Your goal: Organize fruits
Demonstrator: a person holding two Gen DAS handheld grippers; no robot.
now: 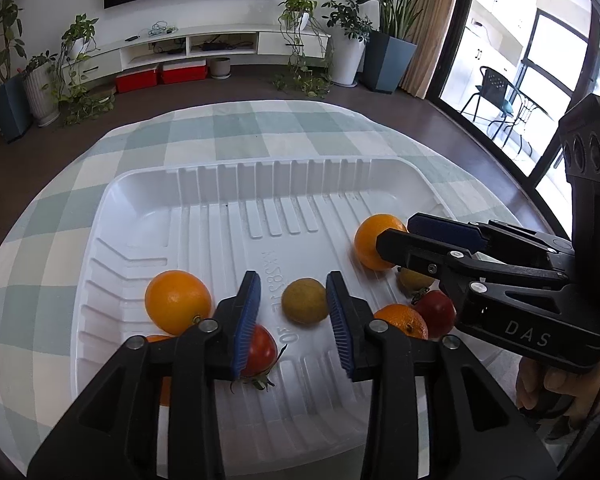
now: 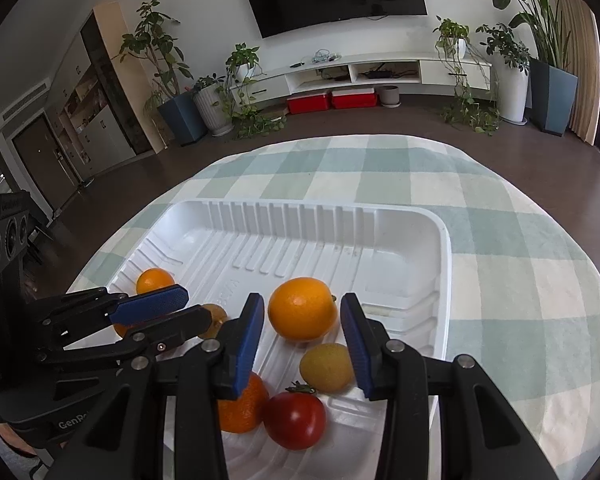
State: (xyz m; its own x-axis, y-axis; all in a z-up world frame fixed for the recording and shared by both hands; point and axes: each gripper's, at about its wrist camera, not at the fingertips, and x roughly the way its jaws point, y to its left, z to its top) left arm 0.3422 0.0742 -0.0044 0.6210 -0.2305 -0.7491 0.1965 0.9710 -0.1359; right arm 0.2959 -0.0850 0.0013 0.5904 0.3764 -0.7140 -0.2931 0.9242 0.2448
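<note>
Status, left wrist view, left to right: white tray point(image 1: 140, 208) sits on the checked worktop point(image 1: 52, 208) and fills the middle of the frame. Every fruit in view is already inside it.

- Lower left: large orange point(image 1: 178, 302), with a tomato point(image 1: 260, 346) just below it, partly behind the left gripper point(image 1: 292, 322)'s left finger. An orange sliver sits further down left, mostly hidden.
- Centre: yellow-green fruit point(image 1: 304, 300) lying in the gap between the left fingers — pads clear of it on both sides, nothing held, narrow gap.
- Right: second orange point(image 1: 374, 240), small orange point(image 1: 402, 320), red tomato point(image 1: 436, 310) and a yellowish fruit half hidden under the right gripper point(image 1: 400, 236).

Right wrist view: right gripper point(image 2: 302, 336) hangs over the tray's lower middle, fingers set narrow with a gap, the big orange point(image 2: 302, 308) beyond and between them — no pad contact visible, so empty.

Judgement: collection looks done or near done — no fruit on the cloth in either view. The fruit is bunched along the tray's near side, kinds mixed; far half bare. If organizing means grouping by kind, that is still left.
</note>
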